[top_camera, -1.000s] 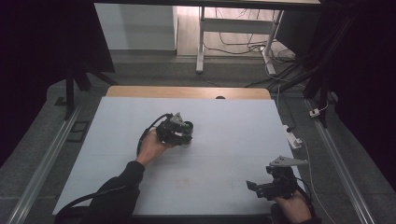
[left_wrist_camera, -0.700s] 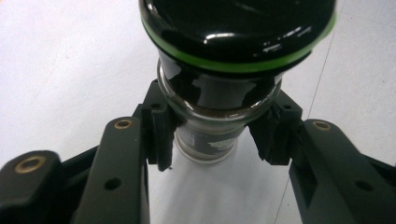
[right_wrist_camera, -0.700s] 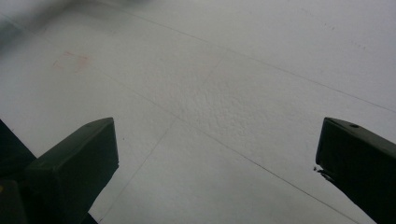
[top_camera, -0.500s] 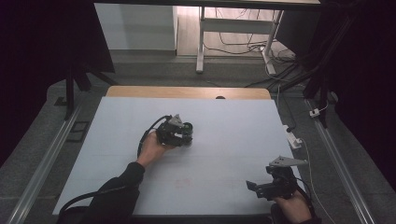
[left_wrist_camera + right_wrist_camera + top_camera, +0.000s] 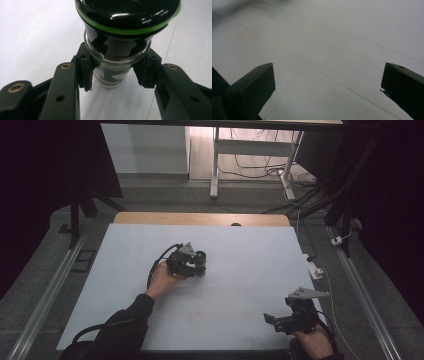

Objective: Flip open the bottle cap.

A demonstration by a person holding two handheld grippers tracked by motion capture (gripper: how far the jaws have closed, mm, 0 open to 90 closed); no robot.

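Dim surroundings frame an evenly lit white table (image 5: 240, 270), glare streaks the jar's black lid (image 5: 130, 12), foreground fingers blur.

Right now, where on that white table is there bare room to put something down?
Almost everywhere. The white table lies bare between the left gripper, shut on a jar, and the open right gripper at the near right corner. The far strip and near-left corner are bare too. Only around the jar is it crowded.

I work at what appears to be a lab recording station: a white table (image 5: 240, 270) on grey floor, flanked by metal rails (image 5: 45, 295), dark curtains (image 5: 45, 165), loose cables (image 5: 260, 167) and a power strip (image 5: 312, 266).
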